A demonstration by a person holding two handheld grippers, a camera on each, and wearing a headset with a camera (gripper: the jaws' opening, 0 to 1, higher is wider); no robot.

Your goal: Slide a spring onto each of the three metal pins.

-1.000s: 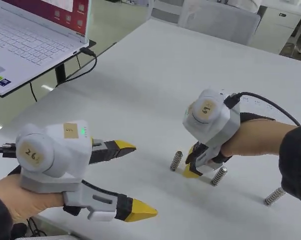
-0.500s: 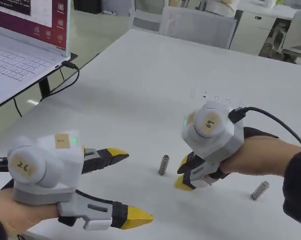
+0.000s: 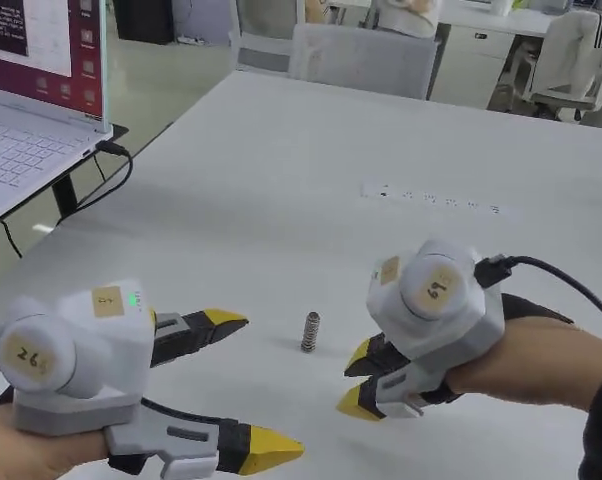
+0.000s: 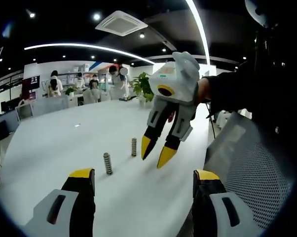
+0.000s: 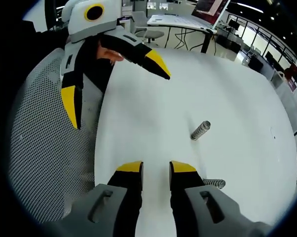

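Two grey coil springs (image 4: pixel 107 163) stand upright on the white table (image 3: pixel 281 180), probably seated on pins. The left gripper (image 3: pixel 261 385) is spread wide and the right gripper (image 3: pixel 353 380) only a little; both are empty.

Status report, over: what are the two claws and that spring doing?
Left gripper wide open, empty. Right gripper narrowly open, empty. Spring upright on table between them. Nothing blocking.

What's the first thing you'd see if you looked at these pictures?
Two big white claws with yellow tips: the left claw wide open at the near edge, the right claw slightly open facing it. Between them a small spring stands on the white table. An open laptop sits far left.
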